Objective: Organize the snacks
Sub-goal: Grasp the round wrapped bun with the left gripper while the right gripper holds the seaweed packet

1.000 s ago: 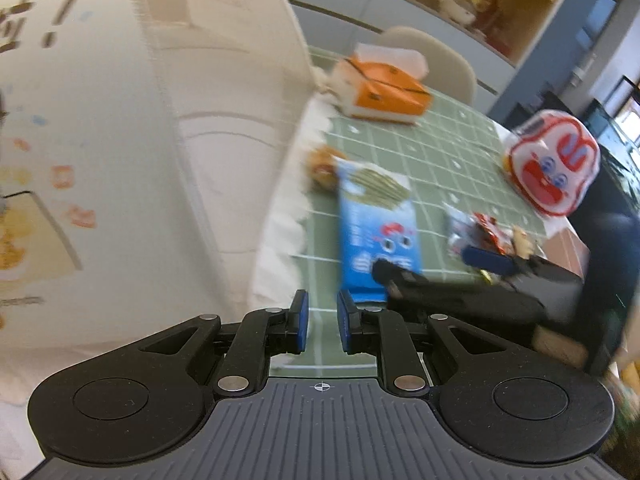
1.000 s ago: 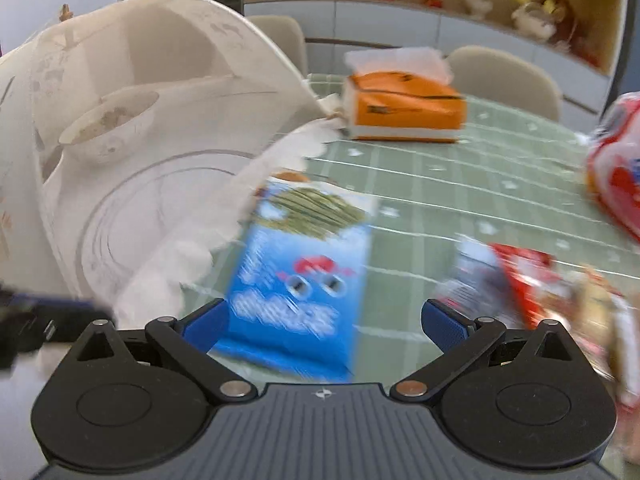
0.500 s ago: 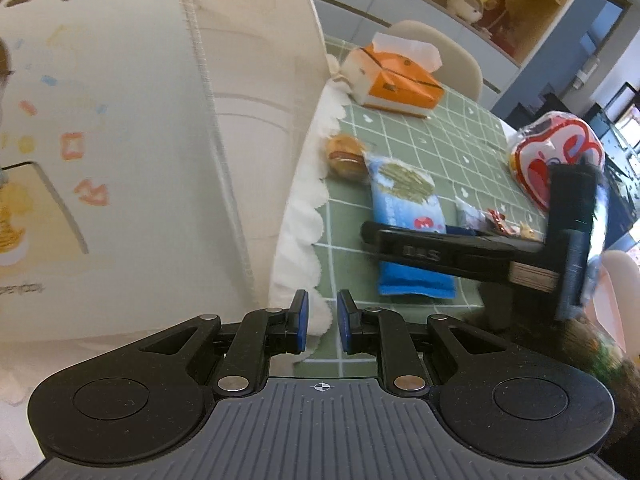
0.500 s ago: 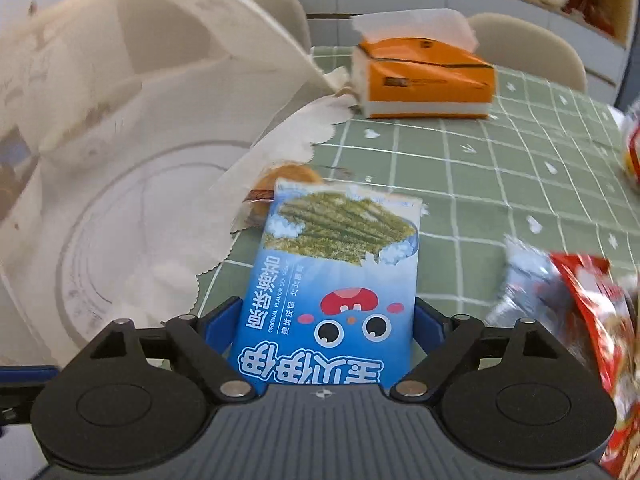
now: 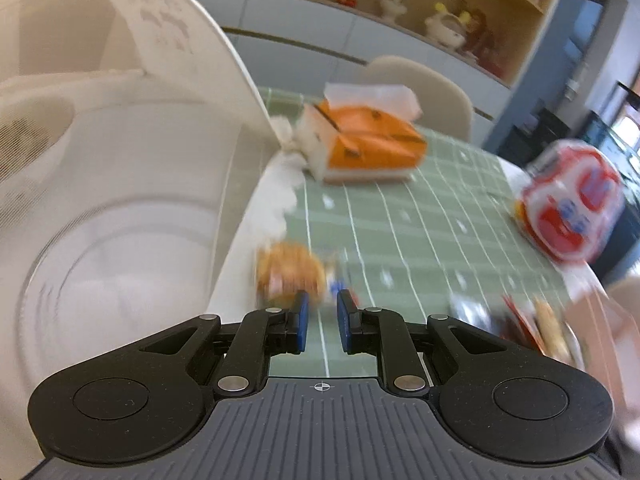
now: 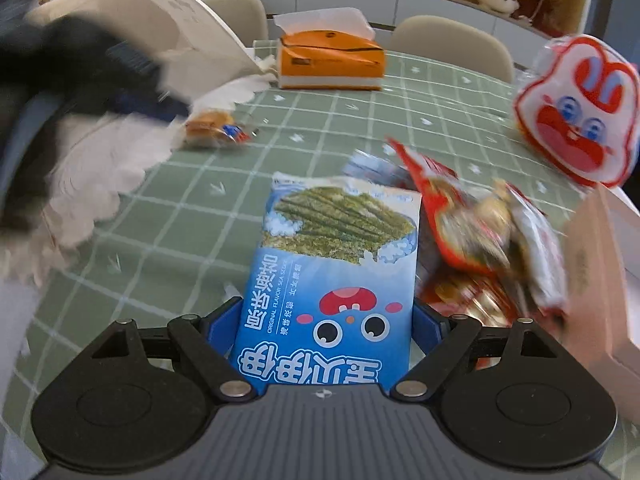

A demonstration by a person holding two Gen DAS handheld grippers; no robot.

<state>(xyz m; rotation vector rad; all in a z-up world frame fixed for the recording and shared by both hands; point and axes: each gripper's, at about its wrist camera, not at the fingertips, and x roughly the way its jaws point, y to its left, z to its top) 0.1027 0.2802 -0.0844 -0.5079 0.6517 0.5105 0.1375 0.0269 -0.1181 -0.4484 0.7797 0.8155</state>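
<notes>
My right gripper (image 6: 328, 320), wide open a second ago, has closed on the blue seaweed packet (image 6: 332, 276) and holds it over the table's (image 6: 192, 216) near edge, ready for sorting, while my left gripper (image 5: 322, 322), shut and empty, nears the small bun (image 5: 290, 272).

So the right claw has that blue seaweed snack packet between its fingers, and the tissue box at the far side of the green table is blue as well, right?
Not quite. The tissue box is orange, not blue, as the right wrist view shows clearly. The rest holds: the right claw has the blue seaweed snack packet between its fingers, and the box sits at the far side of the green table.
</notes>
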